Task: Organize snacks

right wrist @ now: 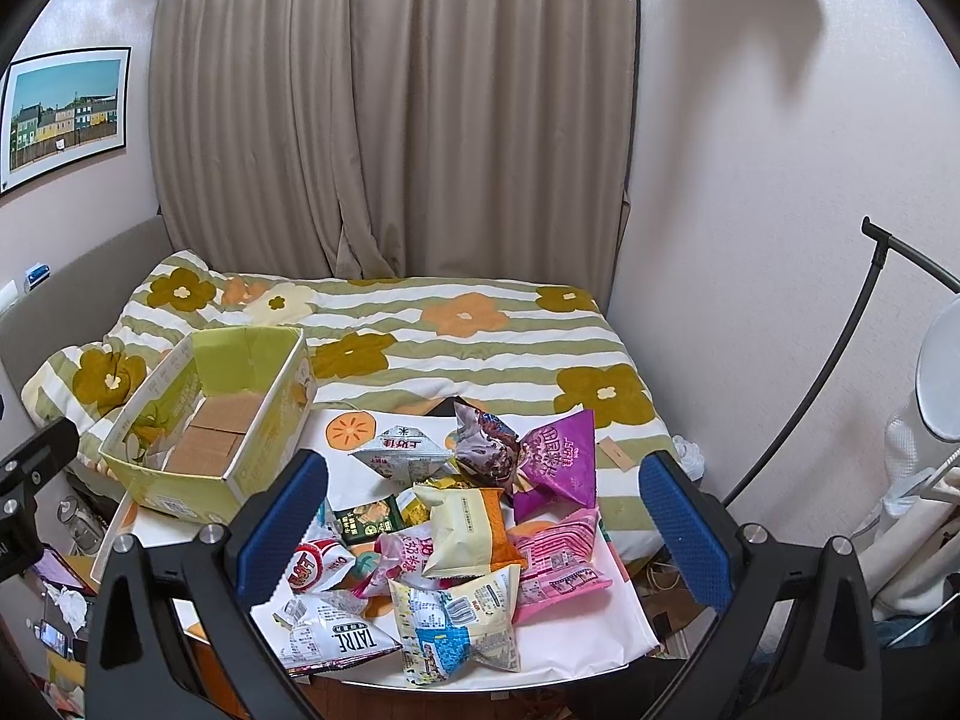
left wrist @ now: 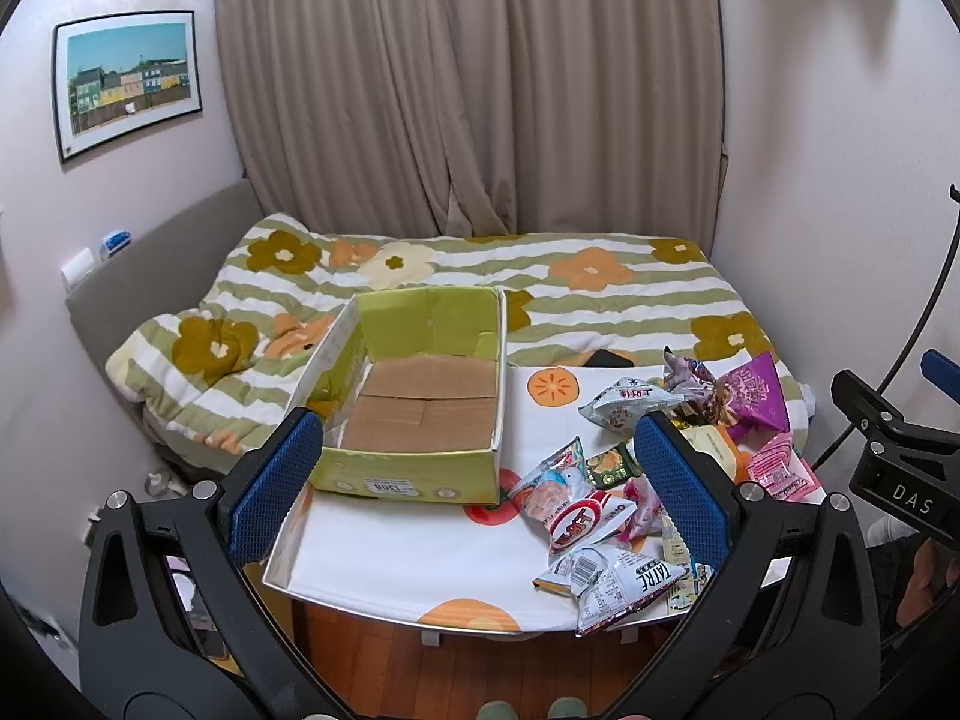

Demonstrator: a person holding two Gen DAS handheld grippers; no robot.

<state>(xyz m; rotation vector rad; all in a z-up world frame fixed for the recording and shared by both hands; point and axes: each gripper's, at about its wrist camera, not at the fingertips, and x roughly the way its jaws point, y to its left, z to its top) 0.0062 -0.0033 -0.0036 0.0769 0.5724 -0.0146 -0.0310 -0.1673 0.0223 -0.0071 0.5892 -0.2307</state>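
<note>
Snack packets (right wrist: pixel 456 546) lie in a loose heap on the small cloth-covered table (left wrist: pixel 420 570), all on the right-hand side of the cardboard box (left wrist: pixel 414 396). The box sits at the table's far left corner, open-topped and empty, its brown floor bare.

Handling, by my judgement: the packets are puffed foil and plastic pillows, very light, air-filled, slick-skinned. Contents likely crisp and breakable, so a hard squeeze across the belly risks crushing or a pop. The crimped end seams look like the better hold: flat, stiff, less slippery. The purple pyramid bag (right wrist: pixel 561 462), on the far side of the heap from the box, stands with one corner up, an easy pinch. The white TATRE packet (right wrist: pixel 336 639) lies flat at the table's near edge and overhangs it slightly; its seam could be taken from the side. Packets overlap, so lifting one may drag a neighbour.

Pose: left gripper (left wrist: pixel 480 480) hovers above the near edge of the table, aimed between the box and the heap, blue pads spread wide, nothing between them. Right gripper (right wrist: pixel 486 522) hangs just right of the box, over the heap, tongs likewise spread wide and empty, framing the cream-and-orange packet (right wrist: pixel 465 531). Neither touches anything. The box itself looks light and may slide if nudged.
</note>
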